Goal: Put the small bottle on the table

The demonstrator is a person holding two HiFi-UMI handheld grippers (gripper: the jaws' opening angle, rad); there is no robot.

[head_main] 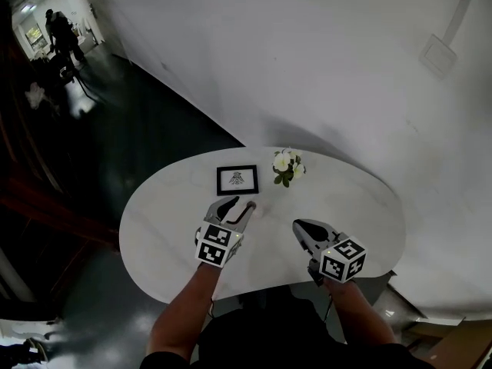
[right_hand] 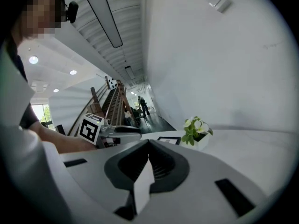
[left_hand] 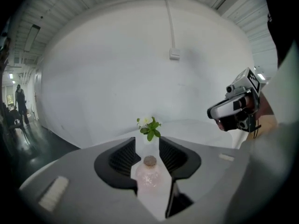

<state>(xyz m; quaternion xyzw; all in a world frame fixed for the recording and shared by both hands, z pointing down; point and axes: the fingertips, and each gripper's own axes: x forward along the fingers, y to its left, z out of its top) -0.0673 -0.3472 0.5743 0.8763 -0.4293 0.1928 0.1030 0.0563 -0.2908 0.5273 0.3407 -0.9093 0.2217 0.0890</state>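
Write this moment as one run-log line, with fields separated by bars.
left gripper: open, jaws around small pinkish clear bottle with cork stopper | bottle: upright on white oval table | right gripper: shut, empty

The left forearm [head_main: 188, 307] and right forearm [head_main: 360, 317] reach forward side by side. The left gripper [head_main: 240, 204] has its jaws apart, and the right gripper [head_main: 300, 226] has its jaws closed together.

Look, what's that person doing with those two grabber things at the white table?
A person holds a gripper in each hand over a white table. The left gripper has a small pink bottle upright between its jaws, which look apart, not squeezing it. The right gripper is shut and empty. A flower pot and a framed picture sit further back.
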